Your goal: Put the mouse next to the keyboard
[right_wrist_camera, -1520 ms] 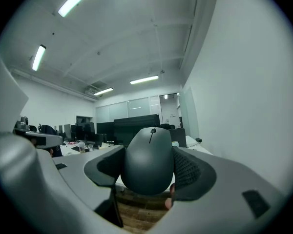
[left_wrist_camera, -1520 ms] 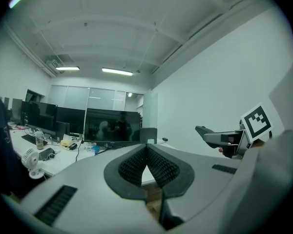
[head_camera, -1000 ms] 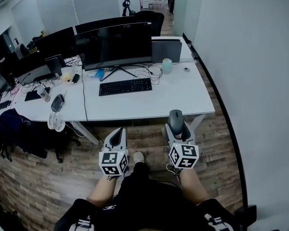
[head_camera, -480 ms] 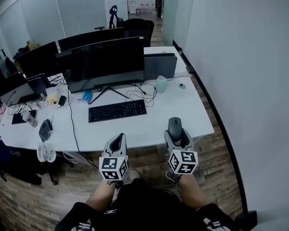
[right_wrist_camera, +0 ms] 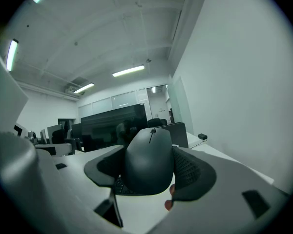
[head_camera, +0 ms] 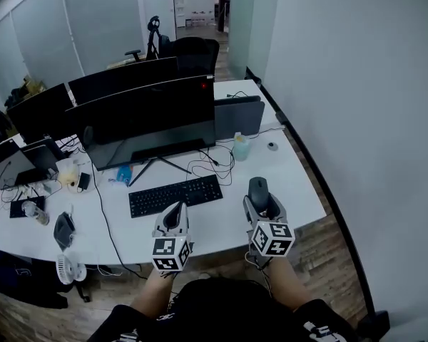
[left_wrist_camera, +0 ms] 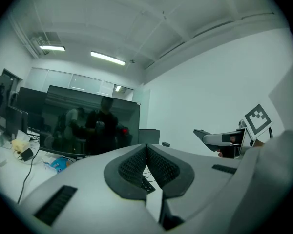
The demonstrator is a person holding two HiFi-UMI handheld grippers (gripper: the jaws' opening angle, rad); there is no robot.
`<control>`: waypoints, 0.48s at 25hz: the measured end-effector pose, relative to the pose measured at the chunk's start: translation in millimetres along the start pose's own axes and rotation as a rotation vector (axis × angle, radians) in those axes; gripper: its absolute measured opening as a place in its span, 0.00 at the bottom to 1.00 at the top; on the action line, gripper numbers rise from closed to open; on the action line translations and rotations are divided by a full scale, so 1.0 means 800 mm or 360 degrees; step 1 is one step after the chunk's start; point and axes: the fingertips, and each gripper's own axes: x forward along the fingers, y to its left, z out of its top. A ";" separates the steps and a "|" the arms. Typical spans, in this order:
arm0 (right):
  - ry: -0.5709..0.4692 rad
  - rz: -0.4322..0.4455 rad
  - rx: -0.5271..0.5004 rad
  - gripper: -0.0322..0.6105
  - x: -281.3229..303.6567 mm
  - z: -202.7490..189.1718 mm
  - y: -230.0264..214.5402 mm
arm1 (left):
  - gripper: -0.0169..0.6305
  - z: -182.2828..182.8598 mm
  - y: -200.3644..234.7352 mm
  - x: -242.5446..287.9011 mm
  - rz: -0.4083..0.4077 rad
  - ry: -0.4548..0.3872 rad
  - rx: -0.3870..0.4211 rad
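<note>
A dark grey mouse (head_camera: 258,188) (right_wrist_camera: 150,161) sits clamped between the jaws of my right gripper (head_camera: 260,199) (right_wrist_camera: 149,172), held above the near edge of the white desk (head_camera: 292,184), to the right of the keyboard. The black keyboard (head_camera: 175,195) lies on the desk in front of a wide black monitor (head_camera: 143,112). My left gripper (head_camera: 173,217) (left_wrist_camera: 147,165) hovers just below the keyboard's near edge, its jaws pressed together with nothing between them.
A pale bottle (head_camera: 240,147), a grey laptop stand (head_camera: 237,116), tangled cables (head_camera: 210,159) and a small puck (head_camera: 272,146) sit at the back right of the desk. More monitors (head_camera: 36,109) and clutter fill the left desk. A white wall (head_camera: 357,120) runs along the right.
The view has closed in on the desk. Both grippers, earlier over the wooden floor short of the desk, are now above its near edge, the mouse still held in the right one.
</note>
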 end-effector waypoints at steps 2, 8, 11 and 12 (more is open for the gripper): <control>0.0015 -0.0014 0.0016 0.55 0.018 -0.006 -0.002 | 0.05 -0.002 0.010 0.017 -0.0017 0.0007 -0.0010; 0.0085 -0.0036 0.0004 0.55 0.057 -0.025 -0.011 | 0.05 -0.004 0.025 0.049 -0.0025 0.0029 -0.0018; 0.0127 -0.0028 -0.0013 0.55 0.075 -0.034 -0.014 | 0.05 -0.005 0.032 0.053 0.0001 0.0039 -0.0044; 0.0139 -0.0025 -0.0022 0.54 0.080 -0.038 -0.014 | 0.05 -0.005 0.035 0.054 0.0009 0.0043 -0.0050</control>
